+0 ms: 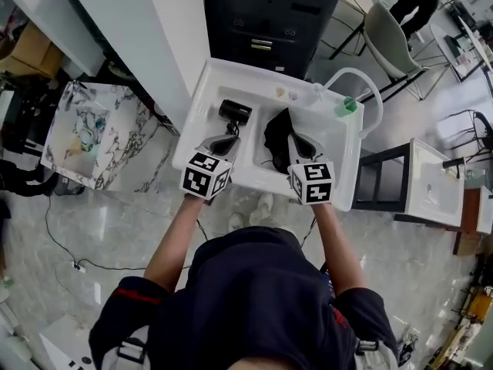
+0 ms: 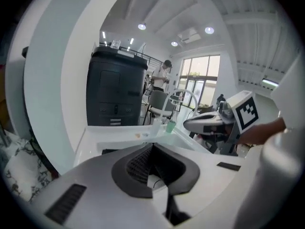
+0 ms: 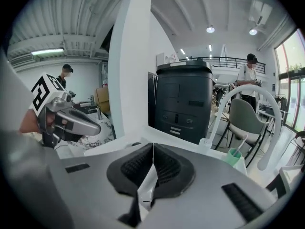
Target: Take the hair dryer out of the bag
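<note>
In the head view the black hair dryer [image 1: 234, 112] lies on the white table [image 1: 202, 91], just left of the crumpled black bag [image 1: 277, 132] and apart from it. My left gripper [image 1: 228, 139] hovers just in front of the dryer, jaws shut with nothing between them. My right gripper [image 1: 297, 140] hangs over the bag's near right side, also shut and empty. The left gripper view shows its pads [image 2: 143, 163] pressed together and the right gripper [image 2: 212, 122] to its right. In the right gripper view its pads [image 3: 164, 168] meet, and the left gripper [image 3: 71, 119] is at the left.
A green cup [image 1: 346, 106] with a toothbrush, a small clear bottle [image 1: 317, 92] and a white arched tube [image 1: 363, 85] stand at the table's far right. A black cabinet [image 1: 269, 14] is behind the table, a marble-patterned table [image 1: 92, 133] to the left, a white side table [image 1: 435, 179] to the right.
</note>
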`<state>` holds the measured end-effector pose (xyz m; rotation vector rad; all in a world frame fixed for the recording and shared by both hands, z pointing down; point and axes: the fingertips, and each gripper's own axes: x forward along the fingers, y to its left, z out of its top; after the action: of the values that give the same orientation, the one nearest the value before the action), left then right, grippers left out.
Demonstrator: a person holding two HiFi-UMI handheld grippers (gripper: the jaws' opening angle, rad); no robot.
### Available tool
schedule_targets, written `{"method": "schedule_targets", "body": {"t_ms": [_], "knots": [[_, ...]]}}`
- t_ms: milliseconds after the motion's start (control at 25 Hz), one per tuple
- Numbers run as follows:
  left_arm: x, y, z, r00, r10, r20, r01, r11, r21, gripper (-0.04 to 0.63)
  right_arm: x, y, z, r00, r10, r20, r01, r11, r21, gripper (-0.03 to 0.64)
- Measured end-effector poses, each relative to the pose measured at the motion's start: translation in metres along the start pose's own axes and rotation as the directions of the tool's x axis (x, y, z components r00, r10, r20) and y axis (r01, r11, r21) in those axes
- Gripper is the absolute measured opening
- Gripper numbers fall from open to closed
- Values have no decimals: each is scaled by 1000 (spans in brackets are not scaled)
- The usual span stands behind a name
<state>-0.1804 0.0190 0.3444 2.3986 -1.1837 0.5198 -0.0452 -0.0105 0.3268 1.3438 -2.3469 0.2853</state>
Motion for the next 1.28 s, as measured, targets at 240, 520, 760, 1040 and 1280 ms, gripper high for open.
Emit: {"method": "schedule_targets", "body": {"t_ms": [240,520,760,1040,1280], "knots": [[-25,-21,26,995,-20,99,10,995,103,15,-19,18,19,996,10,89,-17,997,79,35],[-42,-36,23,992,-55,117,36,987,155,15,-41,19,32,992,-33,125,23,997,73,34],[-48,-48,38,985,-85,151,55,980,192,15,-58,15,56,981,-63,183,52,996,66,34],[-45,-66,50,981,-78,180,41,979,199,15,-81,15,67,972,-57,227,44,997,62,34],[-45,-92,58,978,-73,196,33,979,201,15,-109,11,68,967,-37,252,23,998,56,34]]}}
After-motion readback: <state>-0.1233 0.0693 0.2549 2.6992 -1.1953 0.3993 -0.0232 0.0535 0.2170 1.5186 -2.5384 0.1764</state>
